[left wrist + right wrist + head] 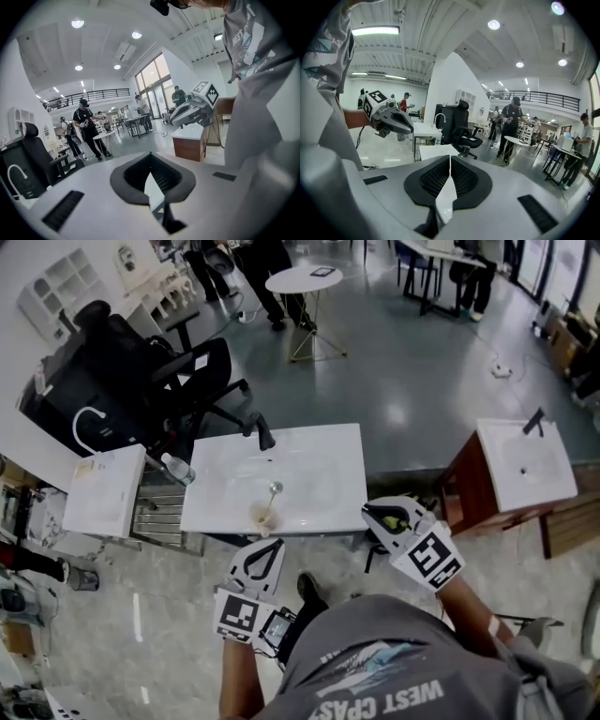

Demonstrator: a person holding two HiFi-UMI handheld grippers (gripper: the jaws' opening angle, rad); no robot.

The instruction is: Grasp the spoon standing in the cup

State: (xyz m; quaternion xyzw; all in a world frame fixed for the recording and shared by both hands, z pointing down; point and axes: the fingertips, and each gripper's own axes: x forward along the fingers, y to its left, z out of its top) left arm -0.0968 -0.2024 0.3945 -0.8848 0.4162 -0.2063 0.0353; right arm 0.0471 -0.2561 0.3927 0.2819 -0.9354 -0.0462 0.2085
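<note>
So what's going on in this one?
A person stands at a white sink with a gripper in each hand. The left gripper and the right gripper are both shut and empty, held close to the body and short of the sink. The spoon stands in a cup toward the sink's near edge, and neither gripper is touching it.
</note>
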